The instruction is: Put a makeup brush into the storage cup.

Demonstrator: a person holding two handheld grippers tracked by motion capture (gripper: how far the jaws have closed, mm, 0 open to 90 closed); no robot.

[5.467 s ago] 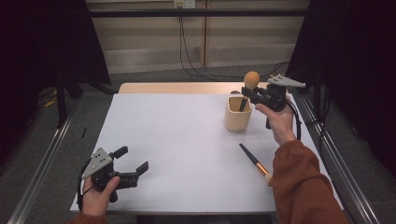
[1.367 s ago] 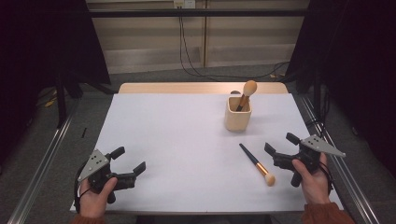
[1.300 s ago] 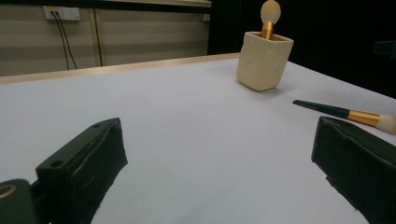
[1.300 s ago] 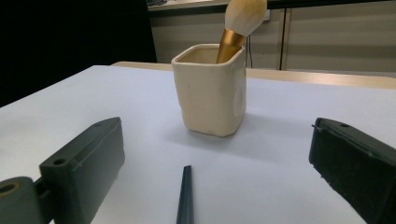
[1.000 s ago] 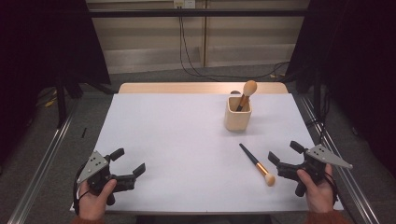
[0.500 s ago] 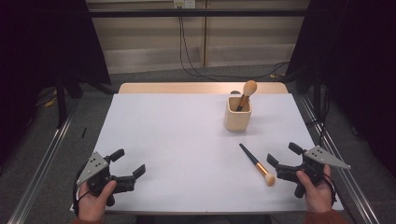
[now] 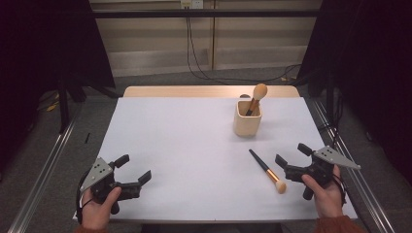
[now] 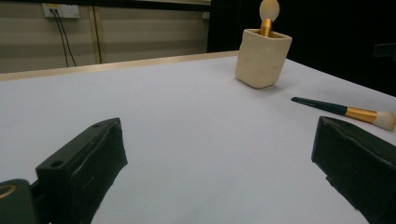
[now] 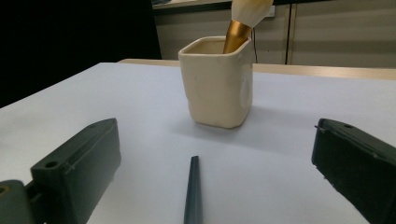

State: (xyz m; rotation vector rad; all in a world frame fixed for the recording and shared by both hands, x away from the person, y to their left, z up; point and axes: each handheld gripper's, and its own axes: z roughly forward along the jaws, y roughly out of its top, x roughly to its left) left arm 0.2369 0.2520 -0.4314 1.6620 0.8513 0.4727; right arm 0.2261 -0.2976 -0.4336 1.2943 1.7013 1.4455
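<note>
A cream square cup (image 7: 247, 119) stands at the back right of the white table (image 7: 194, 145), with a tan-headed makeup brush (image 7: 256, 96) leaning upright in it. A second brush (image 7: 265, 168), dark handle, gold ferrule, pale head, lies flat in front of the cup. My right gripper (image 7: 291, 154) rests open just right of that brush's head end. In the right gripper view the dark handle (image 9: 192, 193) points up between the open jaws toward the cup (image 9: 217, 84). My left gripper (image 7: 133, 168) sits open and empty at the front left, apart from everything.
The left gripper view looks across bare table to the cup (image 8: 262, 58) and the lying brush (image 8: 345, 111). A wooden strip (image 7: 204, 91) edges the table's far side. Metal rails run along both sides of the table, and cables hang down the back wall.
My right gripper, earlier shut on the tan brush over the cup, has let it go in the cup and come down open to the front right. The left gripper stayed put.
</note>
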